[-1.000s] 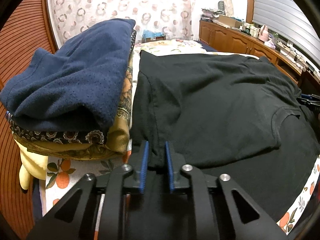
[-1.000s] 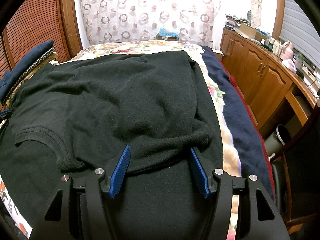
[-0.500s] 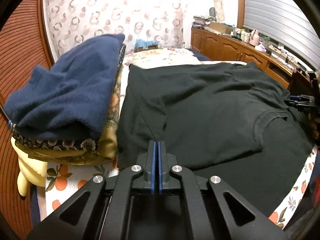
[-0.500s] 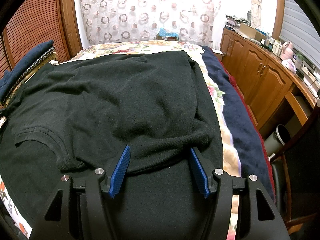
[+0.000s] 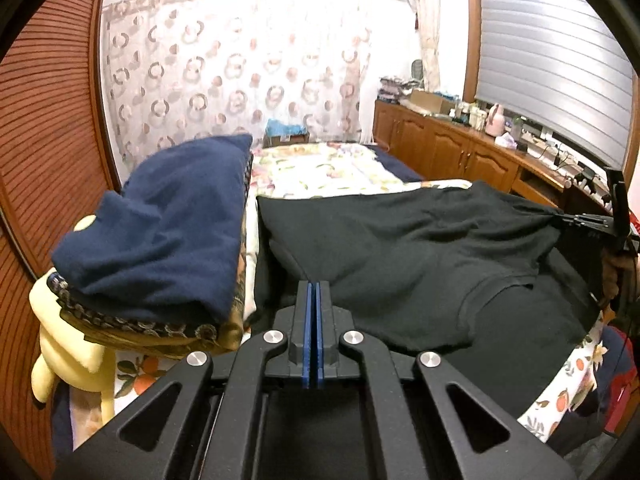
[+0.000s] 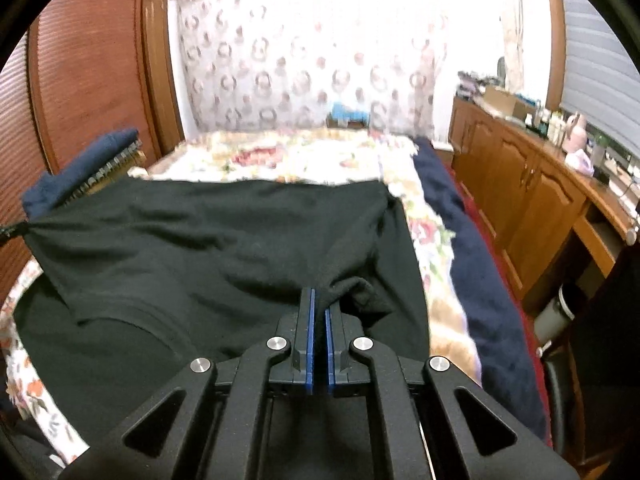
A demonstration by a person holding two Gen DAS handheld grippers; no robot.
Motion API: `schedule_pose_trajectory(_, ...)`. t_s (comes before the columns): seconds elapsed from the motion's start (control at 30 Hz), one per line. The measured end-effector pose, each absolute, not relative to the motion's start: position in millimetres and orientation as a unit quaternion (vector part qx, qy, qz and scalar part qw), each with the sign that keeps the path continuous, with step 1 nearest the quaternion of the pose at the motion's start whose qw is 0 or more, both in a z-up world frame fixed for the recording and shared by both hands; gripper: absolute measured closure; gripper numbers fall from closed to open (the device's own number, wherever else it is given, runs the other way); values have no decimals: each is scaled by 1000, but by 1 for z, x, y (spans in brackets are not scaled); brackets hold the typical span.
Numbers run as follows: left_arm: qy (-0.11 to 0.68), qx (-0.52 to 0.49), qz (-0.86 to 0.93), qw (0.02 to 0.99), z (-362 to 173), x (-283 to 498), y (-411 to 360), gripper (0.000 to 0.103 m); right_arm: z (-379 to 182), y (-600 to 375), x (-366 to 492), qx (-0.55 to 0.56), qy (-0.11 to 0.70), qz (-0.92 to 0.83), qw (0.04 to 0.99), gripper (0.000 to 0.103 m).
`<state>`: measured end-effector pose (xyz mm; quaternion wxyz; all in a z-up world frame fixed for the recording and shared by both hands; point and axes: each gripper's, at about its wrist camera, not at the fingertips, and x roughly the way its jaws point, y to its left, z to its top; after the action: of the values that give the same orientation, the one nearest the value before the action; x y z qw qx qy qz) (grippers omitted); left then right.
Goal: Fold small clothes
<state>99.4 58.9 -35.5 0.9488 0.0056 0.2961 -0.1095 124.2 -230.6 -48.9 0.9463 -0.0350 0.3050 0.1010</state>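
The black T-shirt [image 5: 400, 248] lies across the floral bedsheet [image 5: 328, 168], its near edge lifted between the two grippers. Only the left wrist view shows the folded navy garment [image 5: 168, 232] topping the pile beside it; only the right shows the trash bin [image 6: 556, 312] by the cabinets. A second ago the right gripper [image 6: 319, 304] stood wide and the left gripper [image 5: 313, 296] narrow; both now pinch shirt fabric, raised.

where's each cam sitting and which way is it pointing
Left wrist: rides the left gripper, facing up the bed over the black shirt; navy stack at left, right gripper at far right.
Right wrist: rides the right gripper, same heading; left gripper tip at left edge.
Shared: the shirt, the stack.
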Motion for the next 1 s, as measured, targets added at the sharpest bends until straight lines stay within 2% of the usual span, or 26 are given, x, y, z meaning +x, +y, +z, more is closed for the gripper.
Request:
schedule_pose_trajectory(0.4, 269, -14, -112, 956, -18, 60, 76, 100, -20, -253, 40, -23, 267, 133, 954, 99)
schedule_pose_trajectory(0.57, 294, -14, -107, 950, -33, 49, 77, 100, -29, -264, 13, -30, 296, 129, 946, 99)
schedule_pose_trajectory(0.73, 336, -10, -89, 938, -67, 52, 79, 100, -69, -267, 16, -33, 345, 107, 932, 99)
schedule_pose_trajectory(0.8, 347, -9, -87, 934, -75, 55, 78, 100, -78, -262, 20, -47, 354, 84, 930, 92)
schedule_pose_trajectory(0.87, 353, -12, -91, 931, -80, 53, 78, 100, -76, -253, 21, -63, 347, 70, 933, 76)
schedule_pose_trajectory(0.9, 354, -13, -90, 931, -81, 53, 77, 100, -74, -247, 21, -67, 339, 73, 936, 72)
schedule_pose_trajectory(0.93, 354, -12, -85, 931, -81, 52, 76, 95, -70, -240, 21, -68, 333, 77, 937, 64)
schedule_pose_trajectory(0.97, 351, -13, -83, 933, -81, 52, 76, 82, -67, -233, 20, -71, 326, 81, 939, 57)
schedule_pose_trajectory(1.0, 348, -16, -83, 934, -81, 50, 77, 75, -64, -226, 18, -75, 317, 86, 942, 55)
